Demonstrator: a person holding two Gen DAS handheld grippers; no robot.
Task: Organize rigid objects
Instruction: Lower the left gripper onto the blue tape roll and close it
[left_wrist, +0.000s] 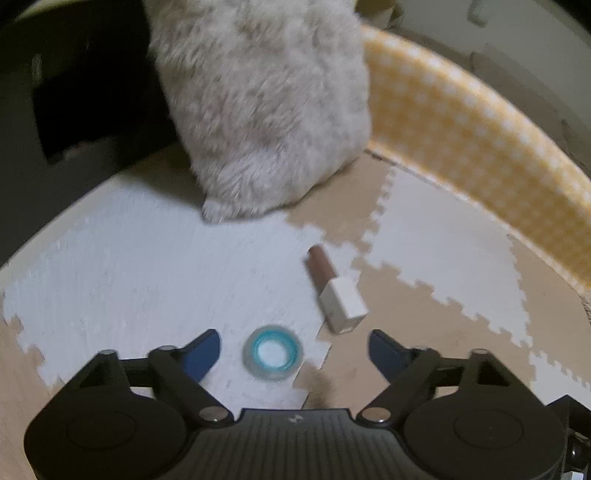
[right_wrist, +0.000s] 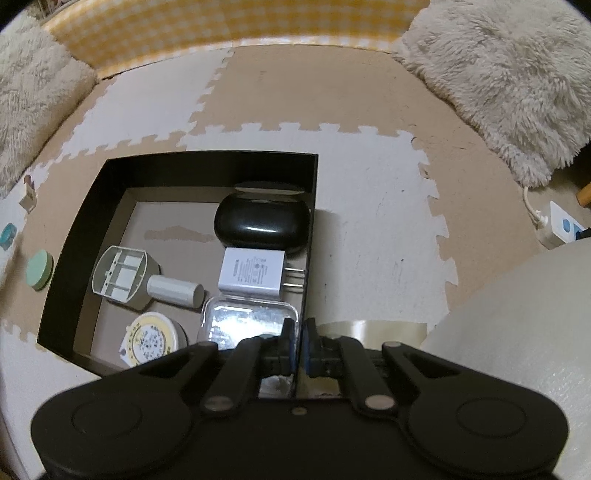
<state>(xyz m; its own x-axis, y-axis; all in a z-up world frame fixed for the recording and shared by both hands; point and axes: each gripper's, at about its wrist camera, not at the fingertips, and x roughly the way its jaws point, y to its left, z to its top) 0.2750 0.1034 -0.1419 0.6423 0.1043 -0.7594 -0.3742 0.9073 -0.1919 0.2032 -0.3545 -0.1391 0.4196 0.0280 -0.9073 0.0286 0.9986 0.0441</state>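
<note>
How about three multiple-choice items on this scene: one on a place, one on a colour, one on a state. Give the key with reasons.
1. Where does the white charger lie?
A. in the black box
B. on a shelf
C. in a drawer
2. What colour is the tape roll core?
A. red
B. teal
C. yellow
3. How do the left tongs stand?
A. open
B. shut empty
C. shut on the roll

Key: A, the box walls surround it; B, a teal ring shows; A, the roll lies untouched between wide-apart tips.
</note>
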